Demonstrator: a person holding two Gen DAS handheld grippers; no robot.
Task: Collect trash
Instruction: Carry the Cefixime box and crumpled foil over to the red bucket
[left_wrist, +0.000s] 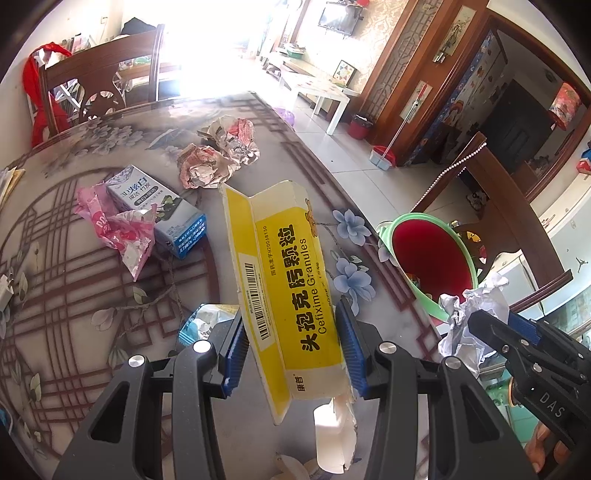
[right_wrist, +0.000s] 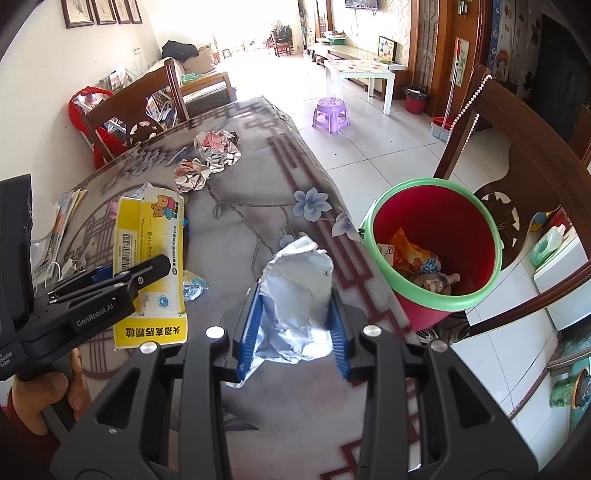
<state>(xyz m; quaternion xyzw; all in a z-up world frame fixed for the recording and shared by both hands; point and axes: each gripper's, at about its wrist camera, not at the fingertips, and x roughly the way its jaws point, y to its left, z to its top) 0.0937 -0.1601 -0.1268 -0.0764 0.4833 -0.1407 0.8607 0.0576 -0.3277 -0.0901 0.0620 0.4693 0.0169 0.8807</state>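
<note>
Tongs on the left (left_wrist: 291, 347) clamp a yellow Cefixime Granules box (left_wrist: 284, 280), lifted over the bench (left_wrist: 110, 295). The right tongs (right_wrist: 293, 328) pinch a crumpled white paper (right_wrist: 299, 291), just beside the green-rimmed red trash bucket (right_wrist: 432, 295) off the bench's edge.

Two boxes (left_wrist: 291, 291) (left_wrist: 162, 210), one bin (right_wrist: 436, 251).
</note>
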